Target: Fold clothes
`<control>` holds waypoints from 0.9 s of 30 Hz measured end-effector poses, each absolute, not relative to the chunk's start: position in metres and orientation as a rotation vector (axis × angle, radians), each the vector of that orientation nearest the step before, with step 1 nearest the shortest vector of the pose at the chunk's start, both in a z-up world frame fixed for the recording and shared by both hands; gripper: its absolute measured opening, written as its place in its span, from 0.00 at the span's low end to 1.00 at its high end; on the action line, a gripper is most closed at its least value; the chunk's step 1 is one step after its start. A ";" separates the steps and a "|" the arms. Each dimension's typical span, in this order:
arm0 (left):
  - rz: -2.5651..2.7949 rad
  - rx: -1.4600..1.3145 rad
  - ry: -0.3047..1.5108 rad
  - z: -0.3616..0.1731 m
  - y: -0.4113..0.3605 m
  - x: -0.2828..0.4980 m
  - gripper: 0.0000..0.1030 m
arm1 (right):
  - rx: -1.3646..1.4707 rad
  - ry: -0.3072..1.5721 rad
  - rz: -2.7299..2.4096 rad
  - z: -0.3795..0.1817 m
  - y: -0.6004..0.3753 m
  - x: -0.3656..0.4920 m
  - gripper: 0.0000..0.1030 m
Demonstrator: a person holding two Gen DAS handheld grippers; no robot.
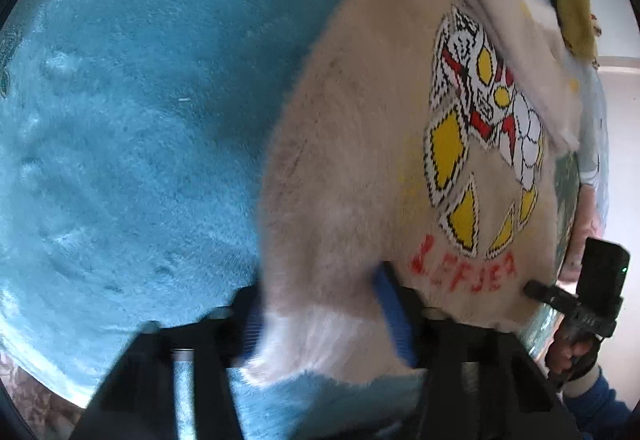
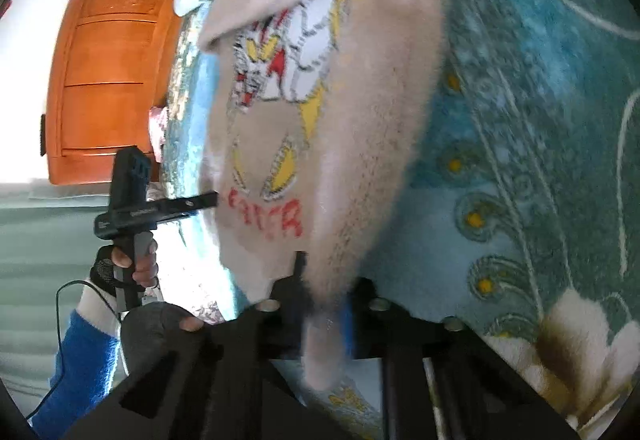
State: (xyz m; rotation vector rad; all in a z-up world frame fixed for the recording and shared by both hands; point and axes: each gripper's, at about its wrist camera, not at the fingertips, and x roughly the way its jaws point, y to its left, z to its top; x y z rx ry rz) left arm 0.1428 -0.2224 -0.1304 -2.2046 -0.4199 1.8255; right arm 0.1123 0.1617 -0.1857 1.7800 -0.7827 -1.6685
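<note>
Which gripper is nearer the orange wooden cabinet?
Left. The left gripper grips the sweater hem on the cabinet side, with the cabinet just behind it; the right gripper grips the hem farther away.

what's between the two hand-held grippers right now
The cream fuzzy sweater spans the stretch: the left hand-held gripper and right hand-held gripper each pinch its hem, seen in both wrist views.

Left wrist view: looks steeply down along its tool [image 1: 324,324], very close to the cream sweater [image 1: 360,144] on the blue blanket [image 1: 120,120]. Right wrist view: looks obliquely down along its tool [image 2: 326,304], equally close. Both views share the sweater's printed front, and each shows the opposite tool at its edge.
</note>
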 end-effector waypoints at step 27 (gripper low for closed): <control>1.966 -1.630 -0.805 0.041 -0.243 0.231 0.11 | 1.398 -0.784 -1.650 -0.041 0.236 0.107 0.10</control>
